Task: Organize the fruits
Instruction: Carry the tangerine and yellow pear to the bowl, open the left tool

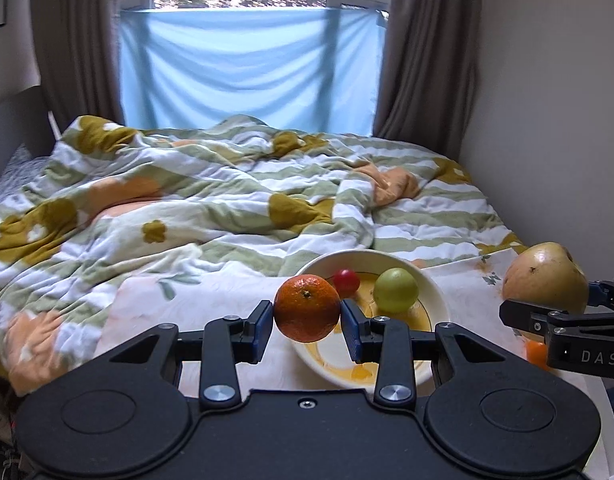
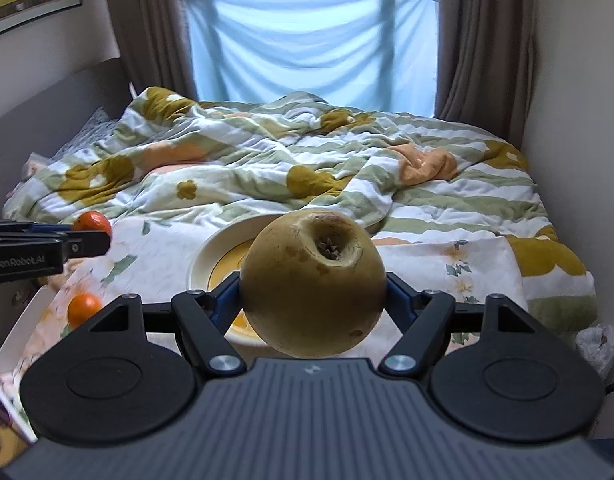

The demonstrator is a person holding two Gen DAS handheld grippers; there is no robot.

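Left gripper clamped on mandarin, right gripper on pear, both above bowl.

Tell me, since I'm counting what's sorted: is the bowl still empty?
No: in the left wrist view the bowl already holds a green fruit and a small red one.

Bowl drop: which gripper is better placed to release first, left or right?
Left, probably. The left gripper holds the tangerine at the bowl near rim, beside the green fruit. The right gripper holds the pear off to the bowl's right side.
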